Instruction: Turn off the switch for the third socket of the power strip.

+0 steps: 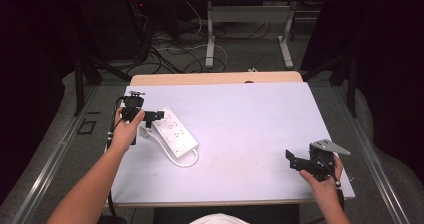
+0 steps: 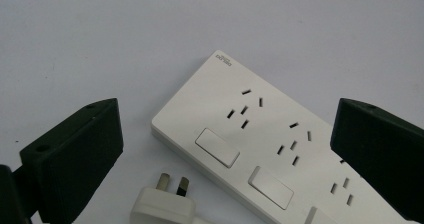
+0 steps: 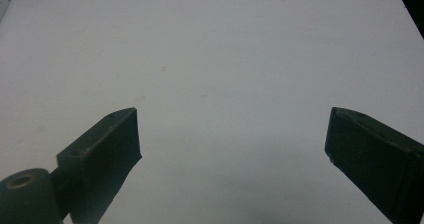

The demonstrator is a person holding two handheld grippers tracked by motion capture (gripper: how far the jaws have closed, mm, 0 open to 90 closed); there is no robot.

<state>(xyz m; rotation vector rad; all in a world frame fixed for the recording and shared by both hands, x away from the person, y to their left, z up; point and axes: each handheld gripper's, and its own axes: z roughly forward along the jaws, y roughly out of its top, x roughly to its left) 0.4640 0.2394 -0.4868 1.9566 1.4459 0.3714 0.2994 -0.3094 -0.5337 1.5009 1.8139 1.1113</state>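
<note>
While wide open, left hand-held gripper (image 1: 150, 116) over power strip (image 1: 175, 132), touching nothing.

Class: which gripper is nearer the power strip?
Left. The left gripper hovers open right at the power strip; the right gripper, also open, is far across the table.

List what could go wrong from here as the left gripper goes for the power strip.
1. The left gripper hangs open over the power strip, with the white plug lying loose beside it; the jaws could well catch the plug or nudge it aside.
2. The strip's cable loops off its near end, so lifting may drag it.
3. The right gripper sits far off, too distant to steady the strip.
</note>
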